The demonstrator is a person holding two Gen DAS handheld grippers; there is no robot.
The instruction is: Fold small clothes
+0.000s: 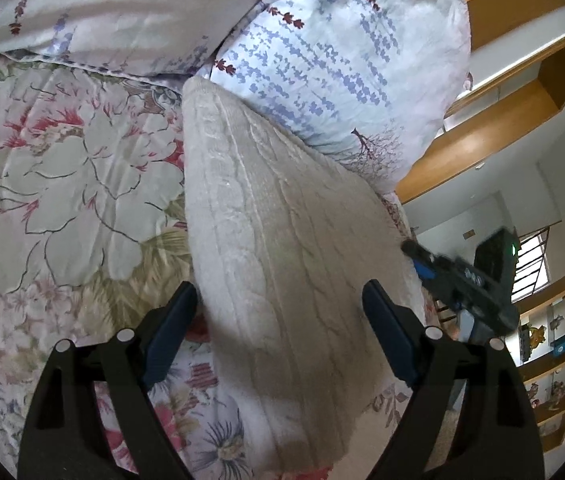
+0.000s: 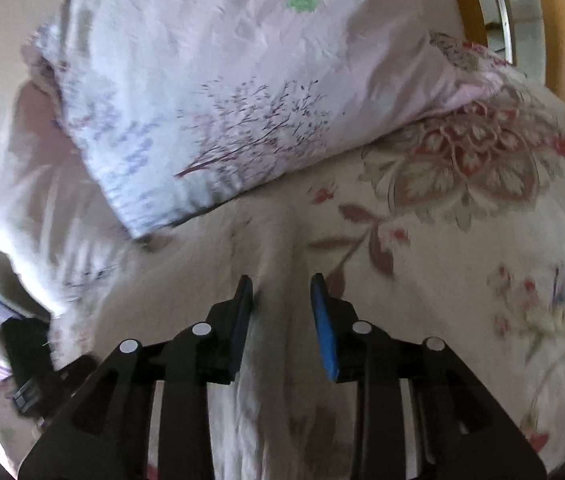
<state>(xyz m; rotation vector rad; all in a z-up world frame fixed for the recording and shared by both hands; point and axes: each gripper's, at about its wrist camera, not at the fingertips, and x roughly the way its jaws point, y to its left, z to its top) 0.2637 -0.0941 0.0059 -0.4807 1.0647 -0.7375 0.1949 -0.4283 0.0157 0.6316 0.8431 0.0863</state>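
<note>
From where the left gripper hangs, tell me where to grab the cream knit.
Take the knit by its long left edge, coming from the bedspread side. That edge lies free on the flat cover; the far end lies against the pillow.

My right view is smeared, so I cannot tell whether my right gripper (image 2: 282,292) pinches the white knit garment (image 1: 282,248). The garment's near end runs off the frame's bottom edge.

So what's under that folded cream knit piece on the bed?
The cream knit piece lies on the floral bedspread, its far end against a lavender-print pillow. Anything beneath the knit itself is covered.
</note>
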